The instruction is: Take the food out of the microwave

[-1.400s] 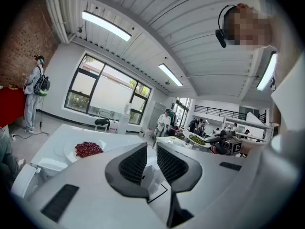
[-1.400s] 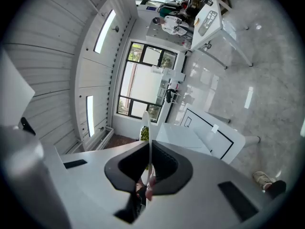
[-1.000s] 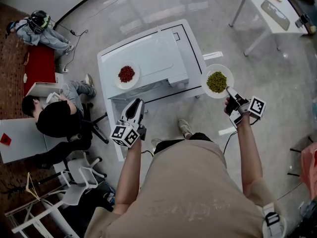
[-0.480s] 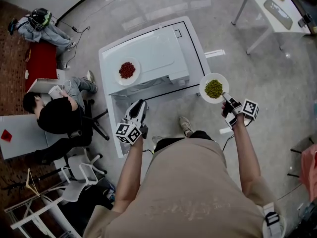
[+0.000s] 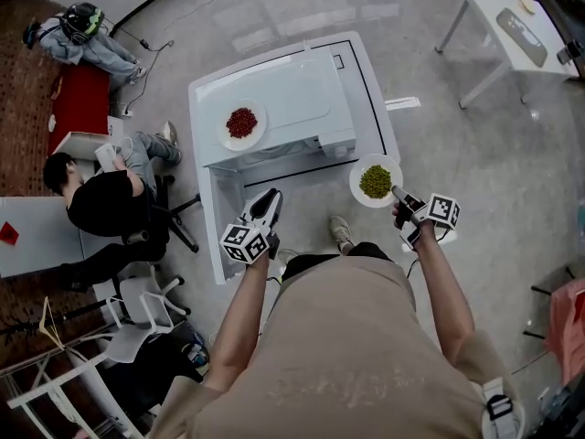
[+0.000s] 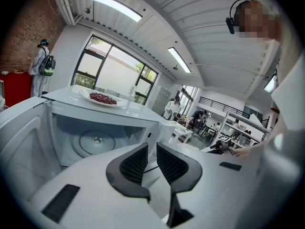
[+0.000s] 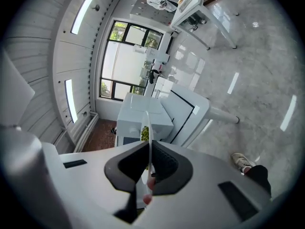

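Observation:
The white microwave (image 5: 274,99) stands on a white table, its door swung open to the left; the cavity and glass turntable (image 6: 95,140) are bare. A white plate of red food (image 5: 241,123) rests on the microwave's top, also visible as the red-food plate (image 6: 102,99). My right gripper (image 5: 399,195) is shut on the rim of a white plate of green food (image 5: 375,181), held in the air off the table's front right corner; that plate (image 7: 147,128) shows edge-on between the jaws of the right gripper (image 7: 149,163). My left gripper (image 5: 267,201) hangs before the open cavity; the left gripper (image 6: 152,159) holds nothing, with a narrow gap between its jaws.
The white table (image 5: 370,90) carries the microwave. A seated person (image 5: 101,213) and an office chair (image 5: 146,309) are at the left. A second white table (image 5: 512,26) stands at the far right. My shoe (image 5: 340,234) is on the grey floor below the plate.
Both grippers have sunk and drawn back toward my body. The right one carried the green plate leftward in the view, closer to the table's corner. The left gripper still holds nothing.

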Available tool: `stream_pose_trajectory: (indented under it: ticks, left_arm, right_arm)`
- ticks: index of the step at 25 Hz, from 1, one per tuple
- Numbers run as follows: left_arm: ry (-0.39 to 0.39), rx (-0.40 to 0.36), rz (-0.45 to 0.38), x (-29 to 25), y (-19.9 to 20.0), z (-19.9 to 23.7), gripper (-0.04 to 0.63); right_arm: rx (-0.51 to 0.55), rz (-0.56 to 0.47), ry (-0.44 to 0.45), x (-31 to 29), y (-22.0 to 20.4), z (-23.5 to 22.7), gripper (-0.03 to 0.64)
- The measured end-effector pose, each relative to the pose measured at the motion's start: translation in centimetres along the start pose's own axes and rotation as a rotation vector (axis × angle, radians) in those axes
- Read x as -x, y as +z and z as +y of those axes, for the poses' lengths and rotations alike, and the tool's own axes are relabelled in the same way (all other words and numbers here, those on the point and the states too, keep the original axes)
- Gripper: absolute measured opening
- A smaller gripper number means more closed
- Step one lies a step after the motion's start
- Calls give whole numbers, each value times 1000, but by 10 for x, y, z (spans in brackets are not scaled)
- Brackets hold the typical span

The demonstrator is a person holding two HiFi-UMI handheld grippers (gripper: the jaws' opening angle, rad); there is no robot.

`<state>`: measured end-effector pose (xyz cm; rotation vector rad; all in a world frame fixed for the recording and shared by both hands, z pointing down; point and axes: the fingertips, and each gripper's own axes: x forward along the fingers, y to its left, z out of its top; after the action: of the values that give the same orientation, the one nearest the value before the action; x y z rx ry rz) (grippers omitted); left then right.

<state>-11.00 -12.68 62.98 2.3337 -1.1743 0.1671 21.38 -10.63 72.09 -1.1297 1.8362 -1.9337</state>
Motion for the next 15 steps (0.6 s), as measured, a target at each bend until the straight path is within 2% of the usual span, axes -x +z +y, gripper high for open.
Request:
stream_pose_trajectory:
  ticks: [15]
  left_arm:
    - [40, 24, 43, 16, -39, 2, 52]
  right_arm:
    - [63, 221, 26, -60, -80, 17, 17]
